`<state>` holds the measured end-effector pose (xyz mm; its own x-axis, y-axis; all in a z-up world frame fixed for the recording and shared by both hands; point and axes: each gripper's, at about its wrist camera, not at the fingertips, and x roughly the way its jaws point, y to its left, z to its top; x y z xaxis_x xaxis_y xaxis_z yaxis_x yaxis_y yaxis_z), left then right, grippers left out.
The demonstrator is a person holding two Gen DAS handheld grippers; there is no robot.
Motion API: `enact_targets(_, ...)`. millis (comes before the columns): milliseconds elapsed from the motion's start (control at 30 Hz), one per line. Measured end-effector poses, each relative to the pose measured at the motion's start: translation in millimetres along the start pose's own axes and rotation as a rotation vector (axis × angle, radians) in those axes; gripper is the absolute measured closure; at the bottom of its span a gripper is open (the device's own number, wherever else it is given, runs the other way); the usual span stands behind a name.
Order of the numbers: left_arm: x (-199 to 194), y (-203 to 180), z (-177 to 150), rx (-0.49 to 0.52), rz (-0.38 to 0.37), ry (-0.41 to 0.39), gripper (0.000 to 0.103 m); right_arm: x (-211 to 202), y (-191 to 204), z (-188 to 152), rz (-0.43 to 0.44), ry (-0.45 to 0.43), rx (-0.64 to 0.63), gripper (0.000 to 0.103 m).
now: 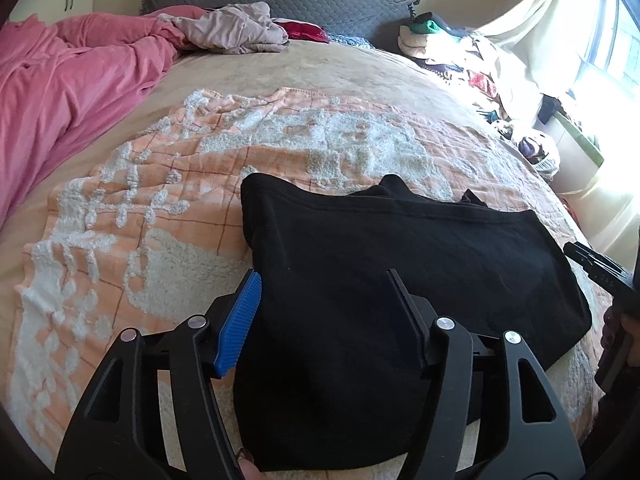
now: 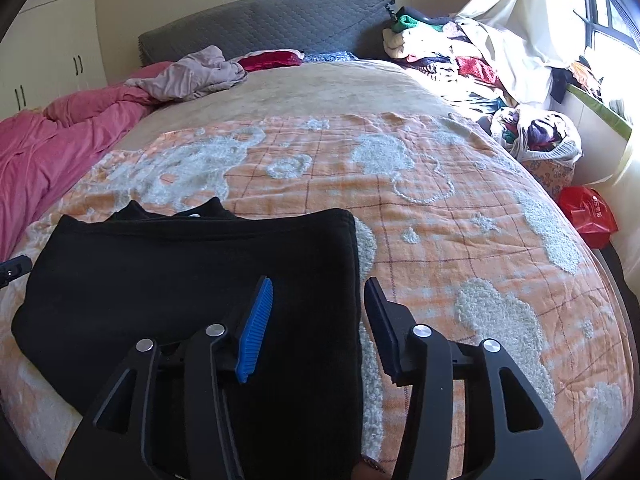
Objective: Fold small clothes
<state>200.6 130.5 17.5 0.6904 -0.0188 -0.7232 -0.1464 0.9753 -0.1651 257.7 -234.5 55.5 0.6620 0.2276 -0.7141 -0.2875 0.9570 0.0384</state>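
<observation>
Garment: black top (image 1: 400,272), folded, flat on orange blanket (image 1: 160,208) on bed
Left tongs (image 1: 324,292): apart, over top's left edge, gripping nothing
Right tongs (image 2: 318,300): apart, straddling top's right edge, gripping nothing

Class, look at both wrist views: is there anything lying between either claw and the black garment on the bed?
Nothing visible is. The black garment lies folded on the orange-and-white blanket, directly under the open left claw and beside the open right claw. Pink bedding and the clothes pile sit well away.
</observation>
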Motion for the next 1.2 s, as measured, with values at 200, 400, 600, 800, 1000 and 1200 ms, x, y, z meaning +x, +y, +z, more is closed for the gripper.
enact_targets(200,-1.6,-10.5,-6.4,0.037,0.004,0.017,0.041,-14.0,28.1,-9.1,0.058,-0.001,-0.060,0.047)
enact_targets(400,4.4,-15.5,-18.1,0.051,-0.005,0.064,0.041,-15.8,51.0,-23.4,0.095,0.033,-0.111,0.043)
enact_targets(600,11.3,-20.8,-34.8,0.074,0.014,0.114,0.040,-4.0,50.6,-38.5,0.072,0.136,-0.108,0.040)
enact_targets(800,7.4,-21.4,-46.1,0.071,0.027,0.109,0.038,-4.5,41.6,-52.5,0.083,0.167,-0.048,0.035)
enact_targets(1000,2.3,-19.5,-55.7,0.064,0.022,0.110,0.037,-14.1,42.4,-61.1,0.054,0.155,-0.040,0.035)
enact_targets(1200,-3.3,-20.8,-61.3,0.068,0.029,0.102,0.036,-21.0,41.6,-69.8,0.048,0.149,-0.032,0.033)
